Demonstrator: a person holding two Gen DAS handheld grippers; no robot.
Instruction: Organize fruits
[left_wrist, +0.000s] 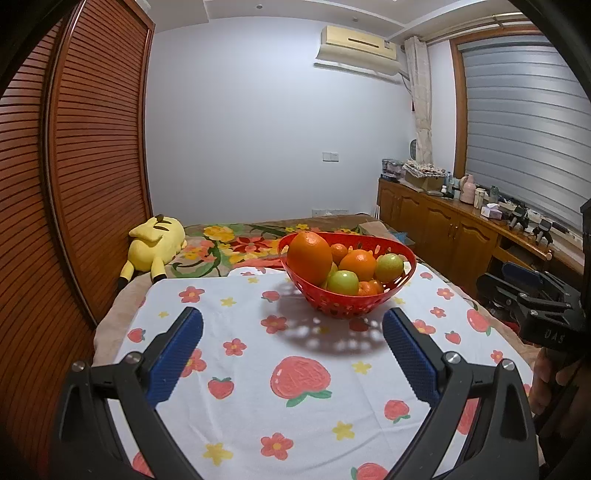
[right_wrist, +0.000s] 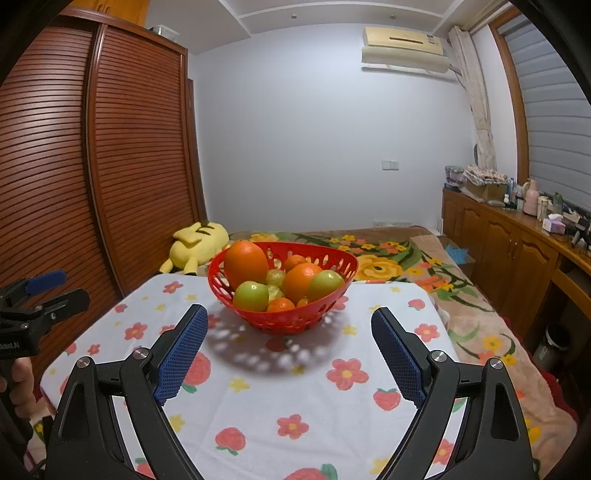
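While both tools hang above the near half of the table, neither touches anything. Left gripper (left_wrist: 292, 325): blue-padded fingers spread wide apart, nothing between them, floral tablecloth (left_wrist: 258, 398) below. Right gripper (right_wrist: 289, 323): fingers likewise wide apart and holding nothing, aimed at the basket.

Red basket (right_wrist: 280, 321): one, perforated plastic, standing upright on the far half of the table, roughly centred left to right, apart from both grippers. It holds all the fruit on view.

Contents, counted from the right wrist view:
- large orange (right_wrist: 245, 264), far left of the basket, standing tallest: one
- medium orange (right_wrist: 301, 280), centre: one
- green apples, one near left (right_wrist: 251, 295) and one right (right_wrist: 325, 282): two
- small tangerines, one at the near rim (right_wrist: 280, 304) and one at the back (right_wrist: 294, 263): two seen for certain
- pale yellow-green fruit (right_wrist: 276, 277) wedged in the middle: partly covered, kind and count unclear

Lower layers of fruit are hidden by the basket wall and by the pieces on top.

Each gripper also shows at the edge of the other's view, cut off by the frame.

Yellow plush toy (left_wrist: 155, 247): one, lying on the bed beyond the table's far left corner.
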